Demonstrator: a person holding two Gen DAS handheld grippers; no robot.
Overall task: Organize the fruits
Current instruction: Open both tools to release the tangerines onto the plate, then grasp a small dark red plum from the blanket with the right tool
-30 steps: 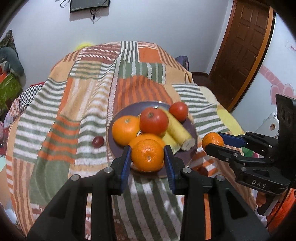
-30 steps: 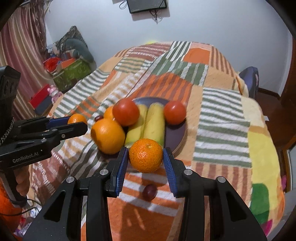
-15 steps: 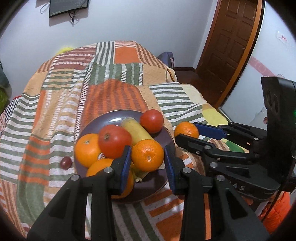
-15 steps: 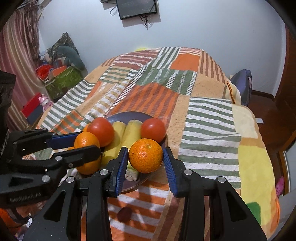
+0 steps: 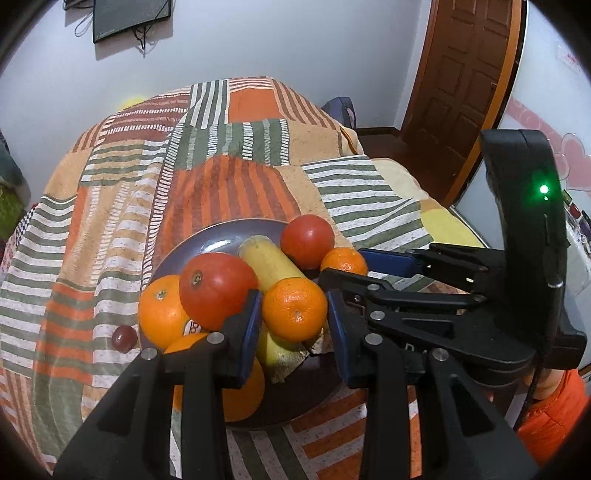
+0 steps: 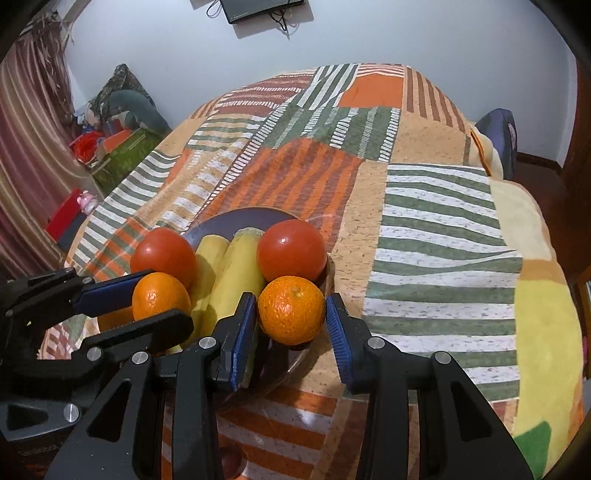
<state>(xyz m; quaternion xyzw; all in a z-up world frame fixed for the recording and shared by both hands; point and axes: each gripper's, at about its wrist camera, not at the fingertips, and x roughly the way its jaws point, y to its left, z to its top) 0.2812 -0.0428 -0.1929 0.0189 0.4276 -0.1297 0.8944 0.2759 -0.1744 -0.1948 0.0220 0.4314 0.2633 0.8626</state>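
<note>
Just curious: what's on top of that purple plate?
On the plate: two tomatoes, bananas, oranges. The claws and their mandarins cover its near side.

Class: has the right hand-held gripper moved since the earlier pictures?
Yes. The right hand-held gripper, holding a tangerine, has come in over the plate rim.

The plate's [image 5: 218, 236] near half is hidden behind gripper fingers and piled fruit. An orange [image 5: 236, 391] at its near edge shows only partly. The wall screen [image 6: 258, 9] above is cut off.
</note>
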